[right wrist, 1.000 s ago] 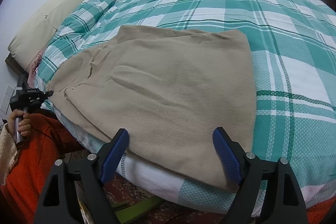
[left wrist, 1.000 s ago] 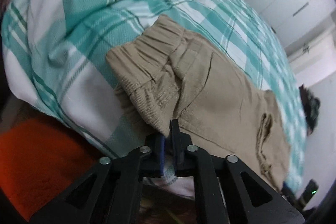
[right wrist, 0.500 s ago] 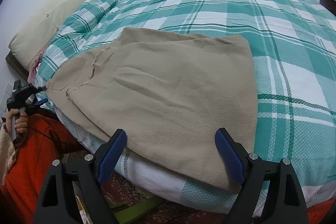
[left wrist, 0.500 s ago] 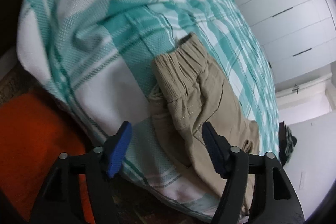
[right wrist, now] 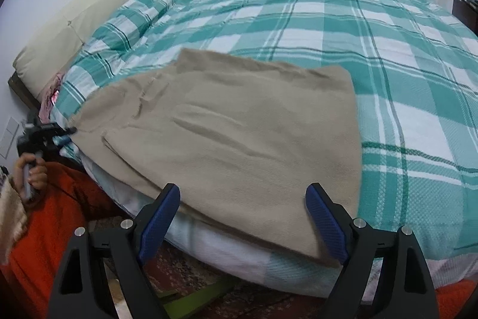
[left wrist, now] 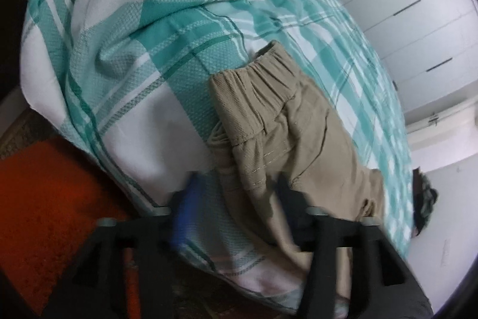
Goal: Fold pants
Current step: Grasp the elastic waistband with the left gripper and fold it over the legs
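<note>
A: Count, largest first?
B: One bed (right wrist: pixel 343 20) with teal plaid cover, filling most of the frame. One cream headboard cushion (right wrist: pixel 89 14), upper left. One pair of tan pants (right wrist: pixel 239 139), folded flat at the bed's near edge, centre frame.

A: Grippers?
B: Two. Right gripper (right wrist: pixel 242 217): fingers released wide, nothing clenched. Left gripper (left wrist: pixel 236 205): blurred, fingers closing; pants edge lies between them, not pressed.

A: Hard to make out?
B: Left fingers smeared; pants hem cut off below.
</note>
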### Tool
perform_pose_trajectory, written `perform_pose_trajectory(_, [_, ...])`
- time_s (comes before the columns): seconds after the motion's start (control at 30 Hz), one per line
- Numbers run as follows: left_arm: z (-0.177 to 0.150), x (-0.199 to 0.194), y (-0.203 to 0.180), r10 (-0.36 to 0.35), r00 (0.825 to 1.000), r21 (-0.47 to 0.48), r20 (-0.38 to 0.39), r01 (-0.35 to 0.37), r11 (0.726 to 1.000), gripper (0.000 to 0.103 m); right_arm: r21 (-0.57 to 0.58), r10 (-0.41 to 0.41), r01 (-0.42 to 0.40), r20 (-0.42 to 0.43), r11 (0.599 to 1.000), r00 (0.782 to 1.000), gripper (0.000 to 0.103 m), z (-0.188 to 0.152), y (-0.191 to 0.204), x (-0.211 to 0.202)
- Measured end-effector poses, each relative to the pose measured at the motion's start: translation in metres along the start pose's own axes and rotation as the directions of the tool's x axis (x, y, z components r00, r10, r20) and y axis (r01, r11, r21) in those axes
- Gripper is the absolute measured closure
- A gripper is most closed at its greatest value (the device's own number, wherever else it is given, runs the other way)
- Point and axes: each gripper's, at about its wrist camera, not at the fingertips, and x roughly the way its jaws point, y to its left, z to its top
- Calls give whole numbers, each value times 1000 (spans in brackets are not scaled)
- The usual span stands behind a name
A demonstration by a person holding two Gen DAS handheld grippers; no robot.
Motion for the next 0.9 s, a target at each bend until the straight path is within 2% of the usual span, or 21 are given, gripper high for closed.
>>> perform_pose_trajectory(0.07, [2, -2, -1, -20, 999, -3, 26, 20, 1000, 34, -13, 53, -53, 8, 998, 999, 22, 14, 15, -1])
perform_pose_trajectory(0.1, [3, -2, -1, -26, 999, -4, 29, 26, 1000, 41, -33, 88, -88, 6, 996, 996, 25, 25, 28, 0])
perform_pose_trajectory(0.13, [4, 0, -1, -34, 999, -12, 28, 35, 999, 49, -67, 126, -126, 0, 990, 992, 30, 38, 46, 1])
perform_pose_trajectory(0.17, [4, 3, 0, -41, 999, -20, 20, 41, 999, 70, -98, 147, -146, -2, 984, 989, 34, 48, 59, 3])
perform_pose_trajectory(0.2, [4, 6, 2, -42, 999, -29, 9, 43, 999, 69, -145, 168, -166, 2, 975, 986, 42, 61, 78, 5])
perform_pose_trajectory(0.33, [3, 4, 1, -37, 999, -22, 28, 38, 999, 74, -280, 244, -243, -32, 929, 969, 48, 87, 146, 34])
perform_pose_trajectory(0.43, [2, 2, 2, -43, 999, -15, 29, 43, 999, 75, -302, 265, -299, -149, 905, 953, 52, 69, 176, 86])
perform_pose_trajectory(0.5, [2, 1, 5, -48, 999, -18, 23, 49, 999, 75, -268, 235, -323, -311, 908, 921, 52, 41, 183, 129])
perform_pose_trajectory(0.53, [2, 1, 5, -50, 998, -18, 25, 51, 999, 75, -305, 190, -290, -317, 907, 929, 52, 30, 186, 136])
perform_pose_trajectory(0.57, [2, 1, 6, -53, 998, -19, 24, 53, 998, 75, -342, 186, -284, -293, 896, 938, 52, 29, 189, 130])
perform_pose_trajectory(0.6, [2, 1, 6, -55, 998, -20, 23, 56, 998, 75, -351, 186, -290, -300, 890, 936, 53, 33, 191, 125])
perform_pose_trajectory(0.67, [3, 3, 7, -57, 998, -29, 18, 58, 998, 75, -317, 221, -327, -328, 890, 918, 53, 54, 190, 117])
perform_pose_trajectory(0.77, [4, 5, 7, -58, 998, -38, 14, 58, 998, 74, -293, 238, -303, -237, 907, 942, 53, 111, 184, 100])
perform_pose_trajectory(0.8, [4, 5, 8, -57, 998, -39, 14, 57, 998, 74, -259, 254, -305, -211, 916, 944, 53, 132, 180, 99])
perform_pose_trajectory(0.87, [4, 6, 7, -54, 998, -38, 12, 55, 998, 74, -170, 298, -331, -189, 928, 935, 53, 164, 171, 106])
perform_pose_trajectory(0.9, [4, 7, 7, -54, 998, -38, 10, 55, 998, 74, -97, 330, -353, -198, 931, 923, 53, 177, 165, 119])
